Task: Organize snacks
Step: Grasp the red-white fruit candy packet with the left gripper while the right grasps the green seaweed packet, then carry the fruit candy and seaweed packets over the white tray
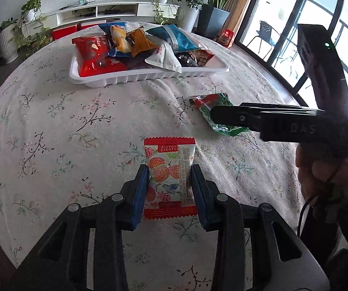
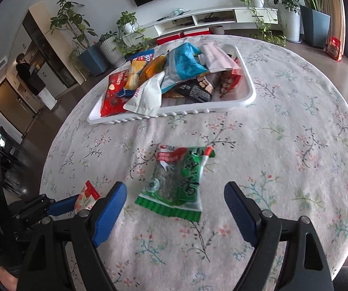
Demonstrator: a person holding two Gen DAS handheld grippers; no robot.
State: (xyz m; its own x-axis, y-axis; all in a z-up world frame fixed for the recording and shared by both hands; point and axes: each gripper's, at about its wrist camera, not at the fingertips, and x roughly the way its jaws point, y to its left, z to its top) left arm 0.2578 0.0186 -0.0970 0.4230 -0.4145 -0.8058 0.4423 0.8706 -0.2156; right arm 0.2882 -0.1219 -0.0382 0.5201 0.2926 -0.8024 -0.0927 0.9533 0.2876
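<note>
My left gripper (image 1: pixel 169 171) is shut on a small red-and-white snack packet (image 1: pixel 168 150) printed with fruit, held just over the flowered tablecloth. The same packet (image 2: pixel 86 195) shows at the lower left of the right wrist view, between the left gripper's blue fingers (image 2: pixel 63 203). A green snack packet (image 2: pixel 181 167) lies flat on the cloth. My right gripper (image 2: pixel 175 186) hangs open over its near end, one pad on each side, not touching it. In the left wrist view the right gripper (image 1: pixel 222 116) covers part of the green packet (image 1: pixel 212 101).
A white tray (image 1: pixel 125 78) piled with several snack bags stands at the far side of the round table (image 2: pixel 295 145). Potted plants and a low white shelf line the wall behind it. A person stands far off at the left (image 2: pixel 28 72).
</note>
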